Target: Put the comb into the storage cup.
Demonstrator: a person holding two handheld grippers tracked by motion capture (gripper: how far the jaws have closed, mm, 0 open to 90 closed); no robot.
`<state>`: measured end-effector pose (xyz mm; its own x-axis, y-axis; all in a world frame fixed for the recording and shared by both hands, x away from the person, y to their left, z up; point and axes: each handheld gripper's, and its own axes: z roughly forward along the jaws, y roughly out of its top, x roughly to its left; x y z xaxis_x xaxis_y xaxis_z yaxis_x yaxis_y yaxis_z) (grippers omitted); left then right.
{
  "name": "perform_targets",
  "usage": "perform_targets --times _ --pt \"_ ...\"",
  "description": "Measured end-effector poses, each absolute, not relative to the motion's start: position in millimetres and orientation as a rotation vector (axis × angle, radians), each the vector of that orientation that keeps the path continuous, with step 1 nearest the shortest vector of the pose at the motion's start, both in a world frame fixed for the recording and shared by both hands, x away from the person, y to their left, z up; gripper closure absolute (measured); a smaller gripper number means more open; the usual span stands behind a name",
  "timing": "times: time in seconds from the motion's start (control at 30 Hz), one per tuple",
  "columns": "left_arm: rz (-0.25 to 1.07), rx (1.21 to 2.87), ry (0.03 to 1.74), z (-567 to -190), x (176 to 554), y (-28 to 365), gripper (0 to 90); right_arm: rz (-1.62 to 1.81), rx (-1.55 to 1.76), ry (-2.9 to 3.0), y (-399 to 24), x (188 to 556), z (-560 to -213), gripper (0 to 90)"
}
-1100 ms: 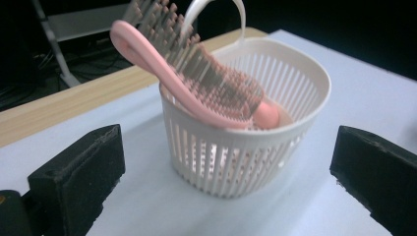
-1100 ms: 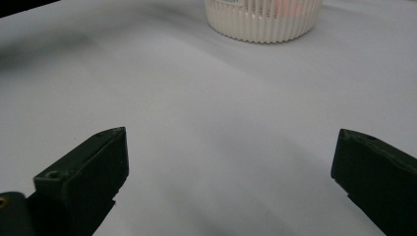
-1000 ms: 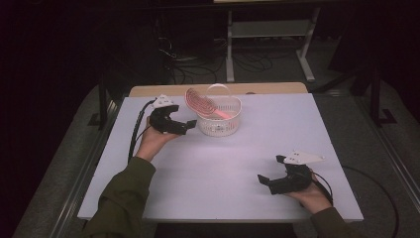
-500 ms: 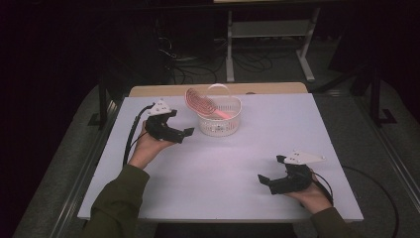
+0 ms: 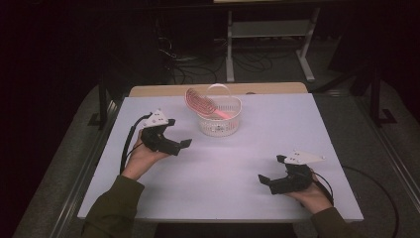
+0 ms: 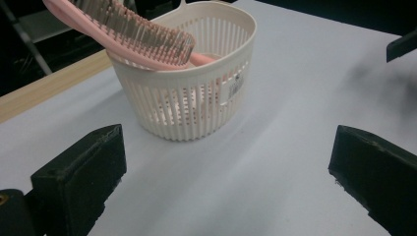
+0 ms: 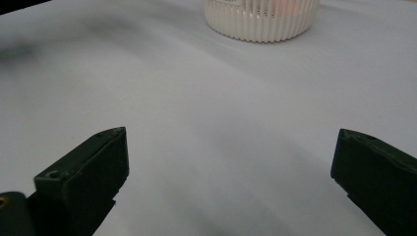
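While the pink hairbrush (image 5: 200,103) leaned in the white slatted basket (image 5: 219,124) at the bench's (image 5: 237,163) far middle, the left claw (image 5: 174,137) gaped empty nearby; the right claw (image 5: 271,172), released, sat well apart.

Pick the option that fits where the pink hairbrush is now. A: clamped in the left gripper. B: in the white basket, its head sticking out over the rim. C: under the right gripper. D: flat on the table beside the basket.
B: the pink hairbrush stands in the white basket, bristled head past the rim; the left gripper is open and holds nothing.
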<state>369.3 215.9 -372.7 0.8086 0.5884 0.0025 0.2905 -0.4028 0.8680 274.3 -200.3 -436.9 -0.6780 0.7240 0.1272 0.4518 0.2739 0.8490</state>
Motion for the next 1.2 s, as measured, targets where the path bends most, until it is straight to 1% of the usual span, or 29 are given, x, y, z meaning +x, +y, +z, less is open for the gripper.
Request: perform_targets --times 0.33,0.47,0.8,1.2 --pt "0.348 2.028 0.644 -384 353 222 0.3 1.357 1.076 2.265 -200 275 -437 0.3" --pt "0.350 2.024 0.646 -389 347 224 0.3 1.353 1.072 2.266 -199 274 -437 0.2" --pt "0.303 2.003 0.655 -402 332 230 0.4 1.354 1.071 2.270 -198 274 -437 0.3" --pt "0.325 1.991 0.676 -408 311 248 0.7 1.354 1.073 2.269 -199 274 -436 0.3"
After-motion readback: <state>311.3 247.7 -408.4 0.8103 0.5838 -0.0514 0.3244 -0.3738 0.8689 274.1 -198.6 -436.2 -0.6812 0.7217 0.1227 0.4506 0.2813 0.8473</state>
